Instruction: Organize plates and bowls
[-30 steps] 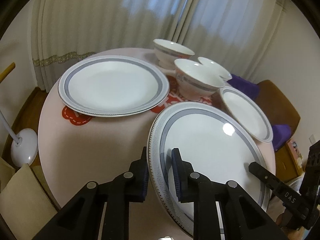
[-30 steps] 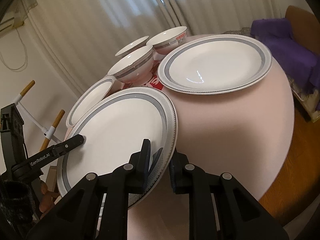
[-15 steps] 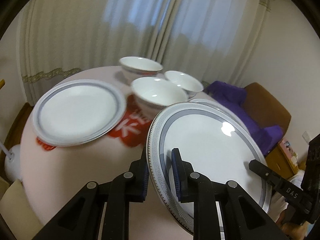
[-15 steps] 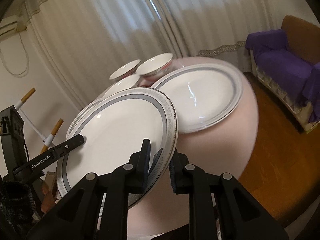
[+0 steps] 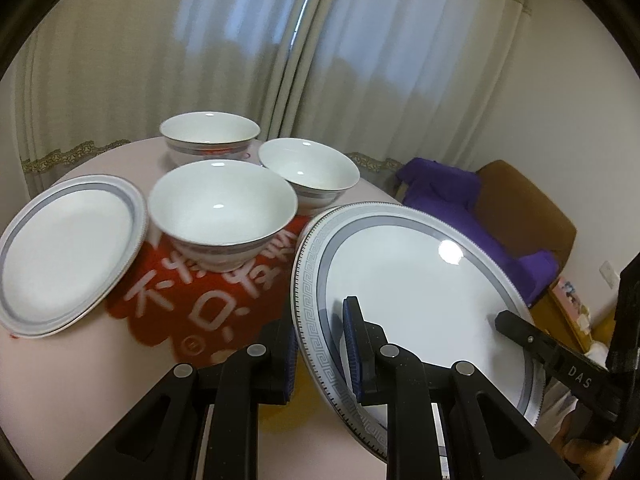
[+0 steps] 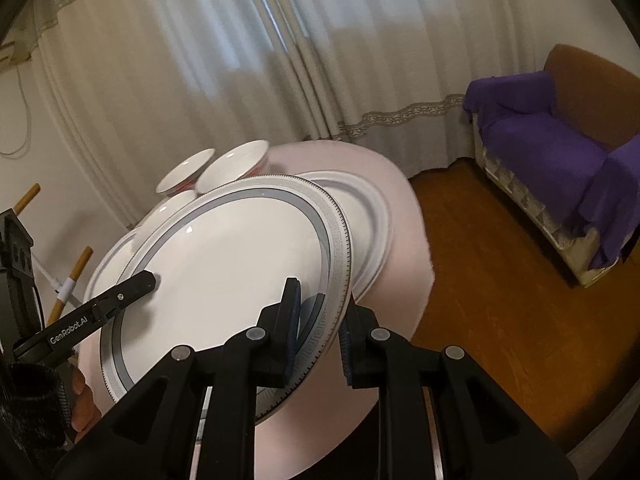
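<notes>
A large white plate with a grey band [image 5: 420, 288] [image 6: 240, 264] hangs above the round pink table [image 5: 80, 380], held by both grippers. My left gripper [image 5: 320, 320] [image 6: 140, 284] is shut on its left rim. My right gripper [image 6: 320, 308] [image 5: 520, 332] is shut on the opposite rim. A second grey-banded plate [image 5: 60, 256] [image 6: 368, 220] rests on the table, partly hidden under the held plate in the right wrist view. Three white bowls [image 5: 222, 216] [image 5: 210, 136] [image 5: 310, 172] stand behind on a red mat [image 5: 192, 304]. Another plate's rim [image 6: 104, 264] shows at the left.
A brown armchair with a purple cover [image 5: 460, 200] [image 6: 540, 140] stands to the right on the wooden floor [image 6: 500, 300]. Pale curtains [image 5: 240, 40] hang behind the table. A white stand with wooden handles [image 6: 72, 276] is at the far left. A hand [image 6: 80, 400] holds the left gripper.
Both grippers have carried the held plate sideways across the table. In the right wrist view it now overlaps the resting plate. In the left wrist view the bowls are nearer and the resting plate has slid left.
</notes>
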Motion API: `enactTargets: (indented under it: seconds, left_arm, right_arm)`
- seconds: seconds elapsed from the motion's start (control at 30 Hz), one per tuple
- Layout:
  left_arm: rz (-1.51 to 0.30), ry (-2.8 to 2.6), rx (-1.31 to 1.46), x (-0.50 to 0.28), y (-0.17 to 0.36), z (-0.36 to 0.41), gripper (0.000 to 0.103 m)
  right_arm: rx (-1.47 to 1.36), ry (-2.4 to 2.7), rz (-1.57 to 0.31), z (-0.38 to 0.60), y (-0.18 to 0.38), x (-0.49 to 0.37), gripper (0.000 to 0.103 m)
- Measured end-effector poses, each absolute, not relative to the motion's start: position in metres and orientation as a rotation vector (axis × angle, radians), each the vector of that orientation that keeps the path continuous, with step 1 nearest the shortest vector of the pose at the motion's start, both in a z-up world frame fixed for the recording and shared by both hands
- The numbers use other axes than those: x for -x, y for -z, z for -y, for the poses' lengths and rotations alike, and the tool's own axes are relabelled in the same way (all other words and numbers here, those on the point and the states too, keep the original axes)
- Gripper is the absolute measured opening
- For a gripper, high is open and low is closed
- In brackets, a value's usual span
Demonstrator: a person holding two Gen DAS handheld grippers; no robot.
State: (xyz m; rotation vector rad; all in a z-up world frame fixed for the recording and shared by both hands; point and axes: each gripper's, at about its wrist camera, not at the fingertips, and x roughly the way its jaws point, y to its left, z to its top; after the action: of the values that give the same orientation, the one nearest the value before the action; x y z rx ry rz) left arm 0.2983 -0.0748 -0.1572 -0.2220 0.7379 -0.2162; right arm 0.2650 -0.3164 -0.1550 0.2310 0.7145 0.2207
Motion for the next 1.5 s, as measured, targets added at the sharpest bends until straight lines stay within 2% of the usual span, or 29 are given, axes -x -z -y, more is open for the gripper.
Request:
enactTargets:
  seconds: [0.4,1.3,1.5]
  left_arm:
    - [-0.779,0.190,0.214,-0.340,0.176,0.106,0.018]
    - [-0.788,0.179,0.196,-0.342,0.169,0.117,0.021]
    - [-0.783,0.196,0.190,-0.341,0.168,0.118,0.029]
  right_arm:
    - [-0.219,-0.183,-0.738,0.332,0.164,-0.298,0.018]
    - [-0.226,-0.125,-0.766,0.337,0.178,-0.322,0.024]
    - [-0.259,-0.147,-0.775,0.341,0.181,-0.331,0.024]
